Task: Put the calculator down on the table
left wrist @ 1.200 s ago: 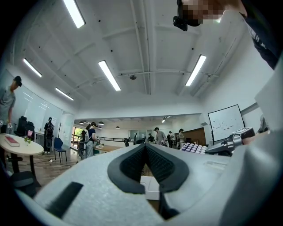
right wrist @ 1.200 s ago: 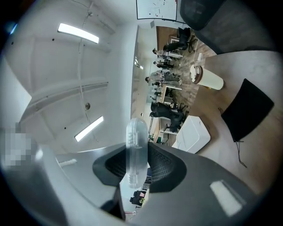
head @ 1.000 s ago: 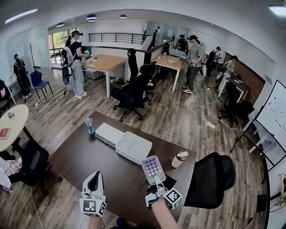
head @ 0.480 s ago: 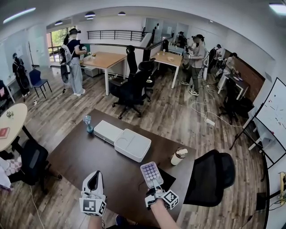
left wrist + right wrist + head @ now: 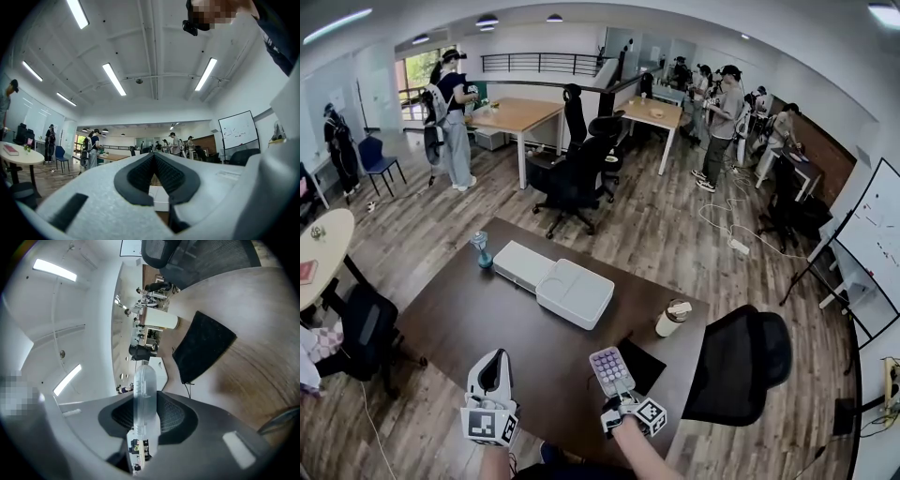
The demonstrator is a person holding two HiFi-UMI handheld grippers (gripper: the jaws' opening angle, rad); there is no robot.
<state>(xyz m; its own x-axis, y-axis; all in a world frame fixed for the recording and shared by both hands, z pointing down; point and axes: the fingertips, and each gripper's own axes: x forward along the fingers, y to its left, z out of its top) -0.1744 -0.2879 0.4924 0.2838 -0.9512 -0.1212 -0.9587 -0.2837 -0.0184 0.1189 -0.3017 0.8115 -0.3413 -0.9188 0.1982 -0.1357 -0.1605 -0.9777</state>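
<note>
Open-plan office, dark brown table (image 5: 469, 319) bearing a white case (image 5: 572, 292) and a cup (image 5: 672, 318), right gripper (image 5: 623, 394) clamped on the calculator (image 5: 611, 371), keys up, above the near edge beside a black mat (image 5: 645, 364), left gripper (image 5: 492, 364) closed, empty.

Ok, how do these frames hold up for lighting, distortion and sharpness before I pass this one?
Head view: strong fisheye bends straight lines, the light is even, and the calculator reads clearly. Left gripper view: the ceiling strip lights glare slightly. Right gripper view: the picture is rolled sideways, its corners darken, and the calculator's edge close to the lens looks soft.
</note>
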